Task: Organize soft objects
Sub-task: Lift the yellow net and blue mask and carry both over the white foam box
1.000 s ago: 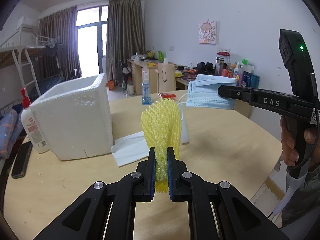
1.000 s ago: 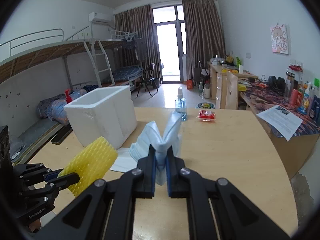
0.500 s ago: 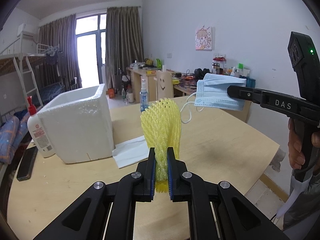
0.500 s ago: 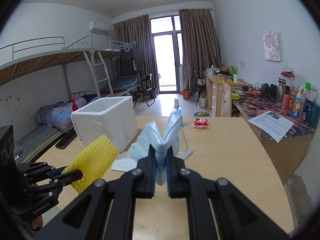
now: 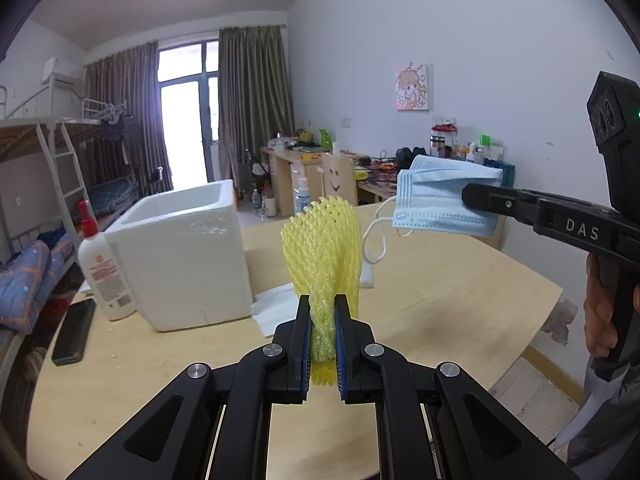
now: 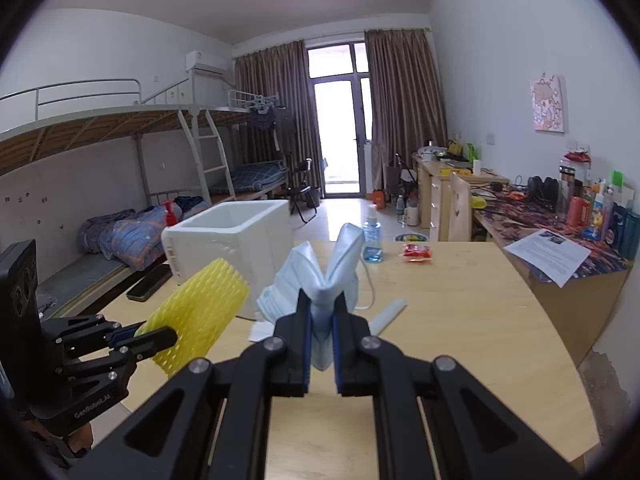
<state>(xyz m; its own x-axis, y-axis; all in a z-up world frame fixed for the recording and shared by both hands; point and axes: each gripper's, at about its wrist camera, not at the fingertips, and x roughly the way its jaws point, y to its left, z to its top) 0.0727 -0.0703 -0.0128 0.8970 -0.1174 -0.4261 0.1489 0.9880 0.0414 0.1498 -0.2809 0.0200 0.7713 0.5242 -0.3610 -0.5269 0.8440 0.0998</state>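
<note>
My left gripper (image 5: 322, 312) is shut on a yellow foam net sleeve (image 5: 322, 248) and holds it upright above the wooden table (image 5: 440, 304). My right gripper (image 6: 321, 312) is shut on a light blue face mask (image 6: 316, 276), held in the air; the mask (image 5: 436, 206) also shows at the right of the left wrist view, its ear loop hanging down. The sleeve (image 6: 200, 312) also shows at the left of the right wrist view. An open white foam box (image 5: 188, 256) stands on the table to the left of both grippers.
A white lotion bottle with a red pump (image 5: 102, 264) and a black phone (image 5: 74, 334) lie left of the box. White tissue (image 5: 276, 308) lies by the box's base. A blue spray bottle (image 6: 372, 240) and a red packet (image 6: 418, 252) sit at the table's far edge.
Both grippers have risen and tilted up with their objects held; the table and box sit lower in both views. The grips have not changed.
</note>
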